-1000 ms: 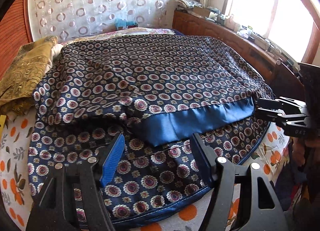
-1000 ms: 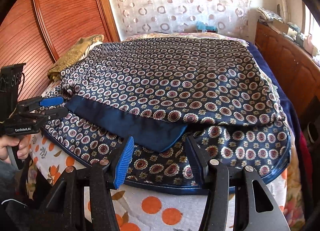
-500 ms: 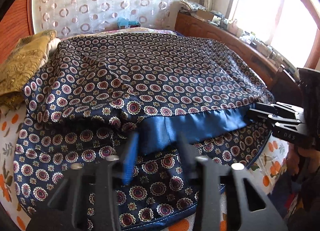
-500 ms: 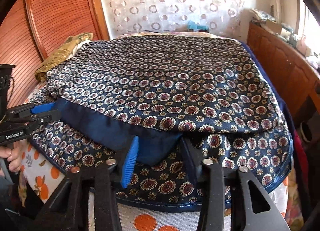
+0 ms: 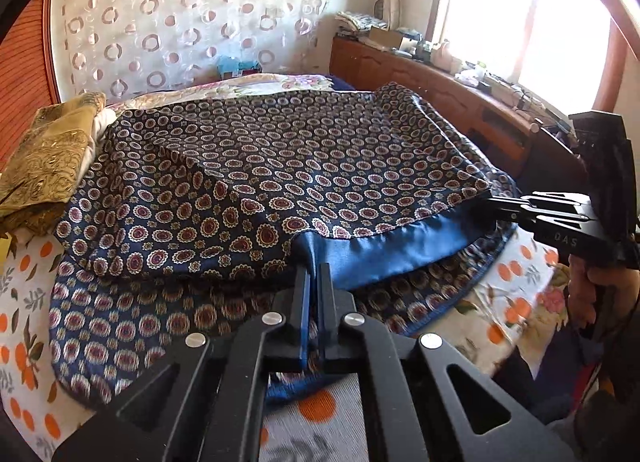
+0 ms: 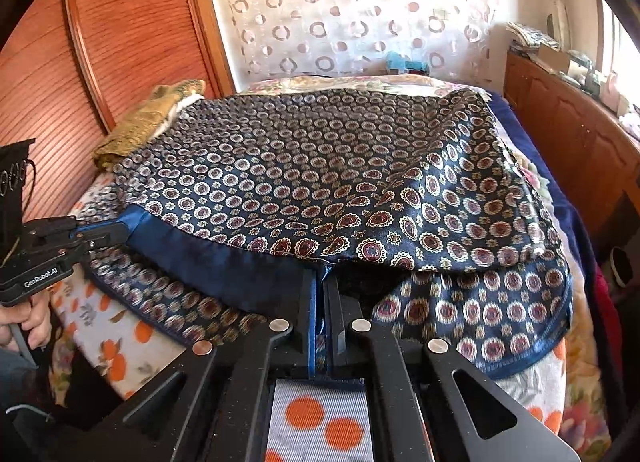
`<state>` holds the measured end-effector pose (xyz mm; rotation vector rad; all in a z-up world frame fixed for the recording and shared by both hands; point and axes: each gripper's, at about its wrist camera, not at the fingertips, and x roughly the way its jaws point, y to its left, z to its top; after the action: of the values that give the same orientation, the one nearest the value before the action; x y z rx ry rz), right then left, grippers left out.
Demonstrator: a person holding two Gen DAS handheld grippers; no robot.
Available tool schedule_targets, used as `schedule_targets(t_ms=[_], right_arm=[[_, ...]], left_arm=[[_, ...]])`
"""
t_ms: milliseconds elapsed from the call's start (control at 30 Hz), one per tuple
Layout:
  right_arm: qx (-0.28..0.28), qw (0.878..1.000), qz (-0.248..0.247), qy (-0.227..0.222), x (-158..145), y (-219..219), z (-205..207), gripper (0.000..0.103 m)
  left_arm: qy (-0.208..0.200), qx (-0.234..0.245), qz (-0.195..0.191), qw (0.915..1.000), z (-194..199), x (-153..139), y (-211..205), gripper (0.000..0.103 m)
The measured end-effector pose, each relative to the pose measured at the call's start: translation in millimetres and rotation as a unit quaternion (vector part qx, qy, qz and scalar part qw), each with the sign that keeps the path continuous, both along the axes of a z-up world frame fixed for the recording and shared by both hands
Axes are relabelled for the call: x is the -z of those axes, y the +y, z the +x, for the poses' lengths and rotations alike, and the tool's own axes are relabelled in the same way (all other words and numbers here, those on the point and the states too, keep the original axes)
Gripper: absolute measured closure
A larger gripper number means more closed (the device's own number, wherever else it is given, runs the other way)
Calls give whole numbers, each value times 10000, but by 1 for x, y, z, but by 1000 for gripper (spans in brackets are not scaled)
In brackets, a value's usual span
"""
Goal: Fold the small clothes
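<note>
- Two tools are clamped on one cloth: the left tool (image 5: 316,270) and the right tool (image 6: 320,274) each have the jaws together on the plain blue hem (image 5: 384,250) of the patterned garment (image 5: 280,165).
- Left tool pinches the left end of this hem; right tool (image 5: 496,207) pinches the other end, seen at the right side of the left wrist view.
- Between the two grips the blue hem runs as a nearly straight band, raised a little above the lower layer of the same garment (image 6: 480,310).
- Lower layer lies flat on the bed (image 6: 316,414), and its rounded blue edge (image 6: 532,354) comes close to the near edge of the bed.
- Upper layer covers most of the bed, up to the flowered bedding (image 5: 256,81) at the far side.
- On the left, a folded gold cloth (image 5: 44,165) lies just beside the garment's left edge, almost touching.
- On the right, a wooden cabinet (image 6: 572,133) runs along the bed, with only a narrow gap.
- Behind the bed hangs a curtain with circles (image 5: 180,13); a wooden panel wall (image 6: 120,33) closes the left side.
- Free room is mainly above the garment and toward the far end of the bed.
- One hand (image 6: 28,318) holds the left tool's handle below the bed edge.
</note>
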<state>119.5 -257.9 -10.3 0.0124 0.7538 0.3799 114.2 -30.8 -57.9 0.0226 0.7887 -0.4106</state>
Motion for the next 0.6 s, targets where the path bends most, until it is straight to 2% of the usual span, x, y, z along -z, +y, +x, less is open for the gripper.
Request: schedule_targets(t_ms=[267,500,567,600], right_arm=[[-108,9998,82,143,1,-21,-34,100],[-89,9995,48,301,7,-28,-41,100],[-125,9994,121,302,3,-35,-43,96],[-89,9995,146,252,0,-40,-45,93]], left_arm=[[55,-11,24,10000,-21,0,2,99],[242,-110,27,9996,-24,13,5,99],[172,-110,109,9997,-25,11,4,98],[144,-120,135,9997,-25,10,4,94]])
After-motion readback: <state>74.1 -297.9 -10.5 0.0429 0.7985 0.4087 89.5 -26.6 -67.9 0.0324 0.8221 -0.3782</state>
